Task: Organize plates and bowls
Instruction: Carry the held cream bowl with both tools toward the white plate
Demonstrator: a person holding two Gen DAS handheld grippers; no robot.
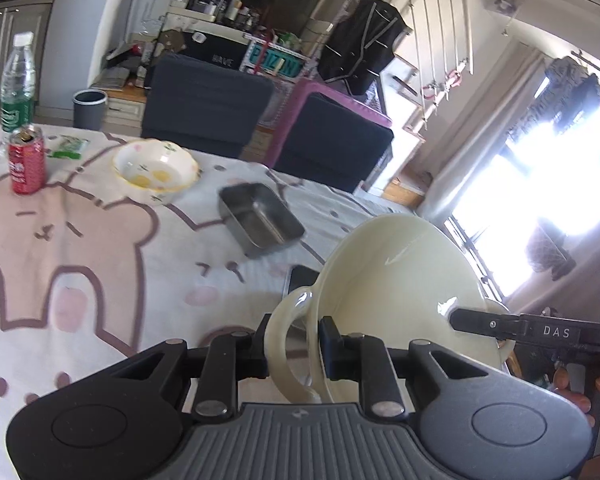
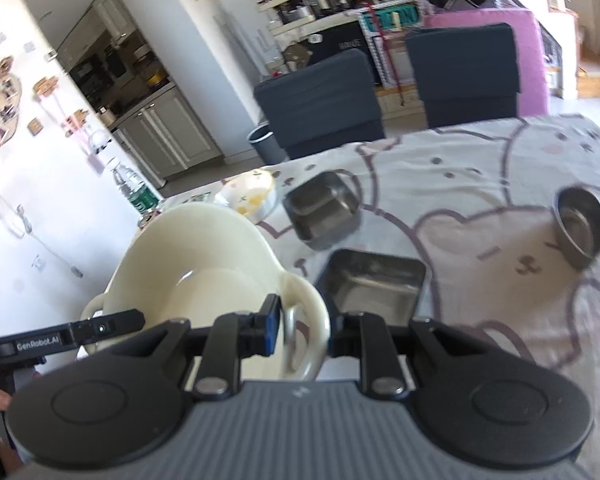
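From the left wrist, the left gripper (image 1: pixel 294 354) has its jaws clenched on one loop handle of the large cream two-handled ceramic bowl (image 1: pixel 392 280), held tilted above the cartoon-print bench (image 1: pixel 60 248), likely because it is heavy.

From the right wrist, the right gripper (image 2: pixel 302 336) jaws grasp the opposite handle, sharing the load.

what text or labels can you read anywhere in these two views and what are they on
"DAS": on the right gripper, seen from the left wrist.
"GenRobot.AI": on the left gripper, seen from the right wrist.
Teal sign on the far shelving: big white letters, too blurred to read for sure.
Black box: faint lettering, unreadable.
Red can: white print, too blurred.
Water bottle: green label, text too small.
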